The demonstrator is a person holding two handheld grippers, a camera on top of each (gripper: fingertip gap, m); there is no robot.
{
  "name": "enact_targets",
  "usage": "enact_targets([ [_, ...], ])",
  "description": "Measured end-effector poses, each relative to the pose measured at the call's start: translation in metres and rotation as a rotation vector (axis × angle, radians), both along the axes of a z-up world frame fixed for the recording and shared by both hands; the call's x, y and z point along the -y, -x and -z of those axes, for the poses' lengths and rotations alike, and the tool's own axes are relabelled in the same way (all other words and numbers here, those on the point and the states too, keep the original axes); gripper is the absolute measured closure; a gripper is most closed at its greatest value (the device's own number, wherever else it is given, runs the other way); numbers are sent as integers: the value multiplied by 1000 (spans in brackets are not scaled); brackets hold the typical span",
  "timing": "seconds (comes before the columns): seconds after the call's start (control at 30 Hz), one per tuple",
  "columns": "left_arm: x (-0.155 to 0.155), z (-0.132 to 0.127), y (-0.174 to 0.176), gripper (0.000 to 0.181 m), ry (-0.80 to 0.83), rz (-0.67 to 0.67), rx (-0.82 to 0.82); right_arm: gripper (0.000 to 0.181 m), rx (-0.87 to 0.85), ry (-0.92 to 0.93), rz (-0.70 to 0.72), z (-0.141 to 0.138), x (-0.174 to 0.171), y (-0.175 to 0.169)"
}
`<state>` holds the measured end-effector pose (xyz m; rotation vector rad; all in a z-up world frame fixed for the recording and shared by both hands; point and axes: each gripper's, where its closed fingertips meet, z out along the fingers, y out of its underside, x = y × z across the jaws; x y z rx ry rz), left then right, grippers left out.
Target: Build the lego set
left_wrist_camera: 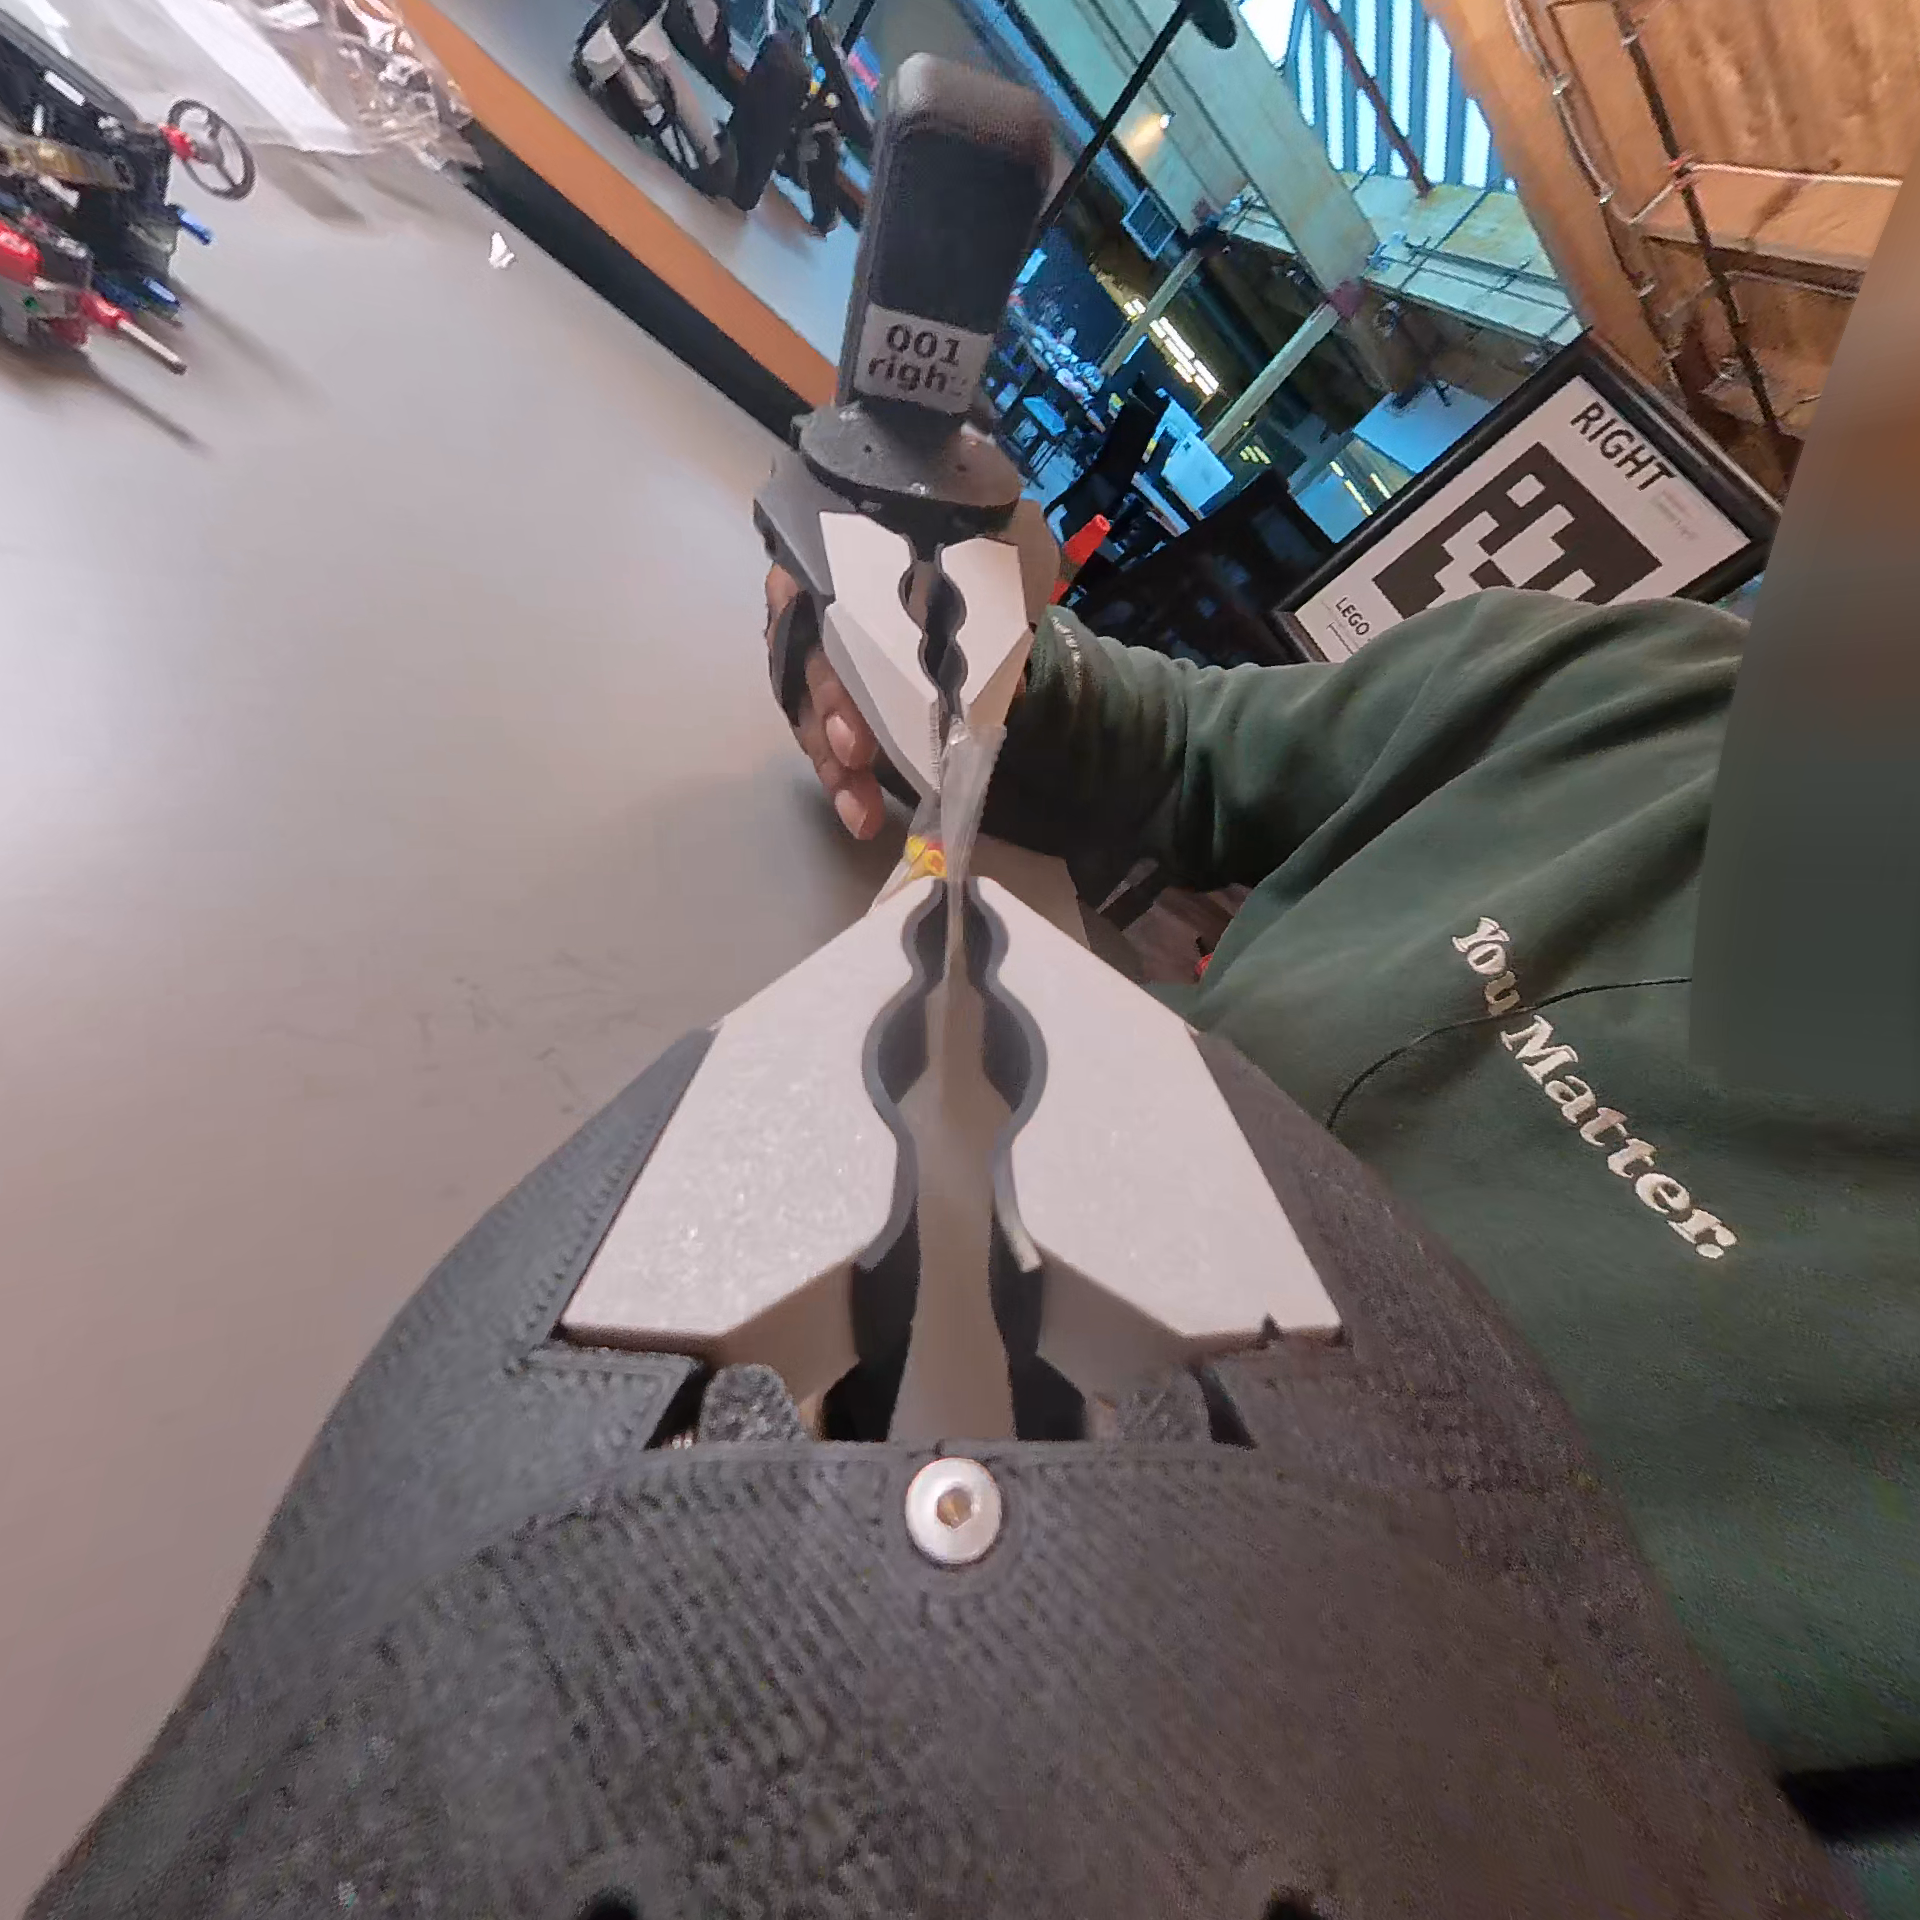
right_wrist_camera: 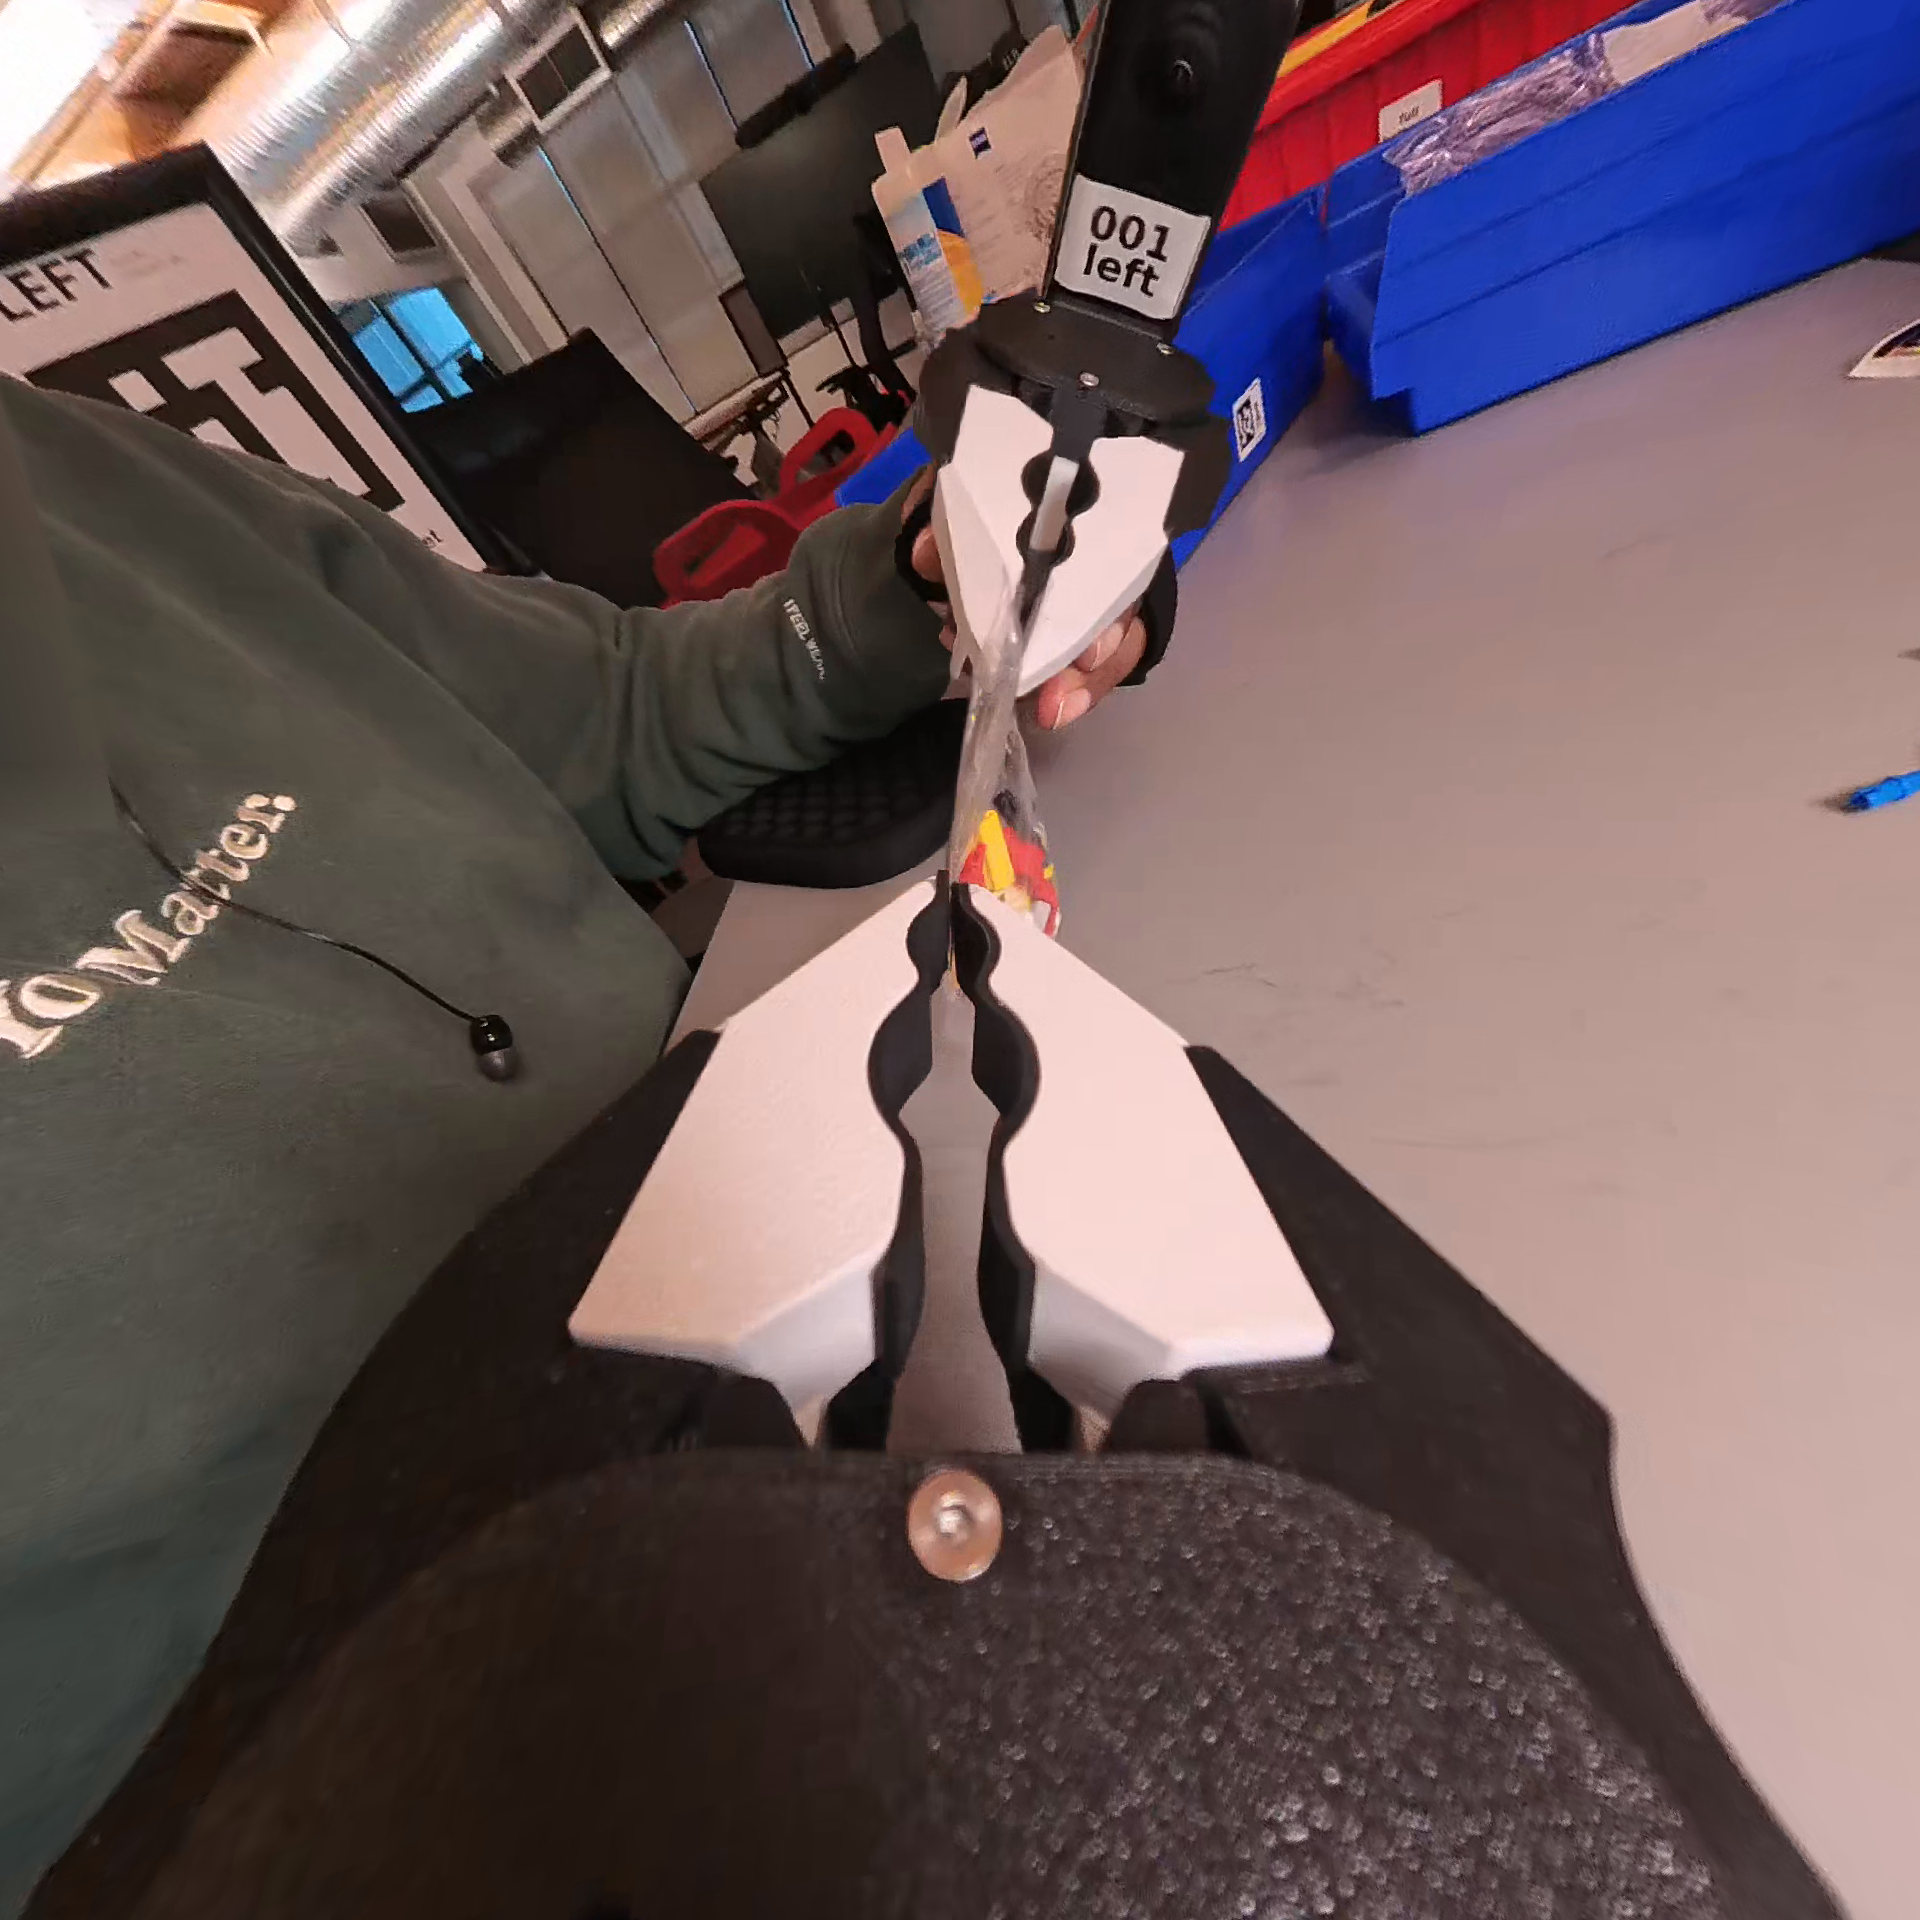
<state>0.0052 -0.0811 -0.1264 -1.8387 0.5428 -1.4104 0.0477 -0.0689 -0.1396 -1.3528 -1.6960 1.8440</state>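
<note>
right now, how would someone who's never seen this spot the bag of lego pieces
Start at the grey table and find the two hand-held grippers facing each other above its near edge. Stretched between the left gripper and right gripper is a small clear plastic bag. It alone is see-through, with red and yellow pieces inside.

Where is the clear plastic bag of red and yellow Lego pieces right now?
In both wrist views the clear plastic bag of red and yellow Lego pieces hangs centre frame, stretched between the left gripper and right gripper, just above the grey table.
</note>
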Motion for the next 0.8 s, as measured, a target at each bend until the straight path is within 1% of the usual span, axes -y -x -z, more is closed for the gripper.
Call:
enact_targets([
  [0.07, 2, -4, 0, 149, -30, 1, 14, 181, -24, 28, 6, -5, -2, -2],
  [0.13, 5, 4, -3, 136, -56, 9, -41, 181, -43, 79, 17, -13, -6, -4],
  [0.17, 7, 10, -8, 136, -64, 26, -78, 181, -49, 95, 22, -15, -8, -4],
  [0.2, 10, 16, -14, 146, -61, 54, -115, 181, -51, 102, 24, -16, -8, -5],
  [0.23, 11, 23, -19, 168, -55, 71, -160, 181, -49, 102, 27, -15, -9, -5],
  [0.27, 10, 27, -22, 176, -59, 71, -190, 181, -44, 93, 33, -14, -11, -5],
  [0.33, 8, 21, -21, 176, -57, 56, -167, 181, -44, 61, 91, -13, -23, -4],
  [0.43, -3, 11, -12, 176, -53, -21, -107, 181, -76, 69, 218, -20, -46, -2],
  [0.47, -6, 8, -9, 176, -56, -51, -83, 178, -89, 74, 262, -21, -53, -1],
  [0.5, -9, 3, -6, 176, -53, -73, -46, 166, -96, 87, 283, -22, -56, -1],
  [0.57, -16, -6, -1, 176, -47, -119, 27, 146, -67, 103, 265, -17, -50, 2],
  [0.6, -17, -10, 0, 176, -45, -123, 62, 140, -46, 96, 255, -11, -44, 6],
  [0.63, -16, -14, -1, 176, -45, -113, 95, 138, -26, 78, 245, -5, -36, 10],
  [0.67, -14, -16, -2, 176, -43, -100, 120, 140, -12, 56, 231, 0, -28, 15],
  [0.7, -12, -17, -4, 176, -38, -85, 132, 156, -19, 40, 221, 1, -22, 18],
  [0.73, -10, -16, -4, 176, -30, -70, 128, 181, -38, 33, 199, -1, -16, 18],
  [0.77, -11, -15, -1, 176, -32, -74, 113, 181, -54, 18, 165, -5, -12, 15],
  [0.8, -11, -11, 6, 177, -34, -85, 61, 181, -70, 1, 129, -8, -10, 10],
])
